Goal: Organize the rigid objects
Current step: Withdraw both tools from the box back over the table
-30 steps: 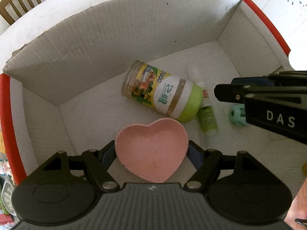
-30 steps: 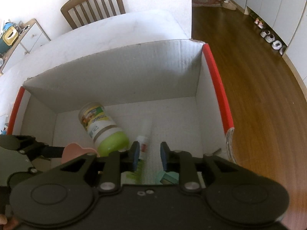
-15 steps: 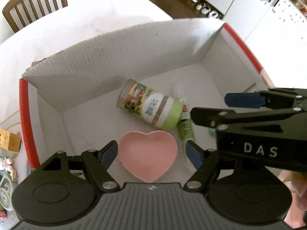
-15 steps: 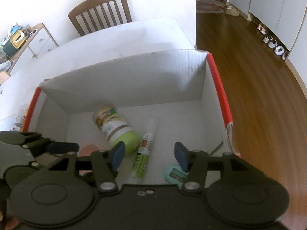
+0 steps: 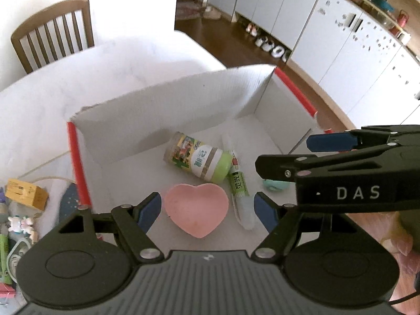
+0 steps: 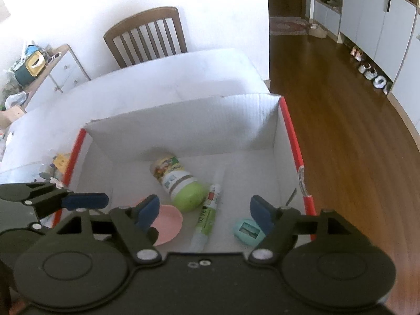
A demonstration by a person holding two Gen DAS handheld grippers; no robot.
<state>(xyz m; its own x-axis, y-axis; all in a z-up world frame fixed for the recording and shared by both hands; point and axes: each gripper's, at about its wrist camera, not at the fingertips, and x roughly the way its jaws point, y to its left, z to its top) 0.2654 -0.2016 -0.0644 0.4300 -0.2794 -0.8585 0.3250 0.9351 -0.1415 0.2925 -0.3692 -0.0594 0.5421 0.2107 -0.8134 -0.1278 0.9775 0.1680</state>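
Observation:
A white cardboard box with red edges holds a pink heart-shaped dish, a jar with a green lid lying on its side, a green glue tube and a teal egg-shaped item. My left gripper is open and empty above the dish. My right gripper is open and empty above the box, over the glue tube. The right view also shows the dish, the jar and the teal item.
The box sits on a white table with a wooden chair behind it. Small items, among them a yellow box, lie on the table left of the box. Wooden floor lies to the right.
Both grippers have risen and pulled back out of the box. The right gripper opened wide and left the teal item lying in the box. The pink dish lies on the box floor.

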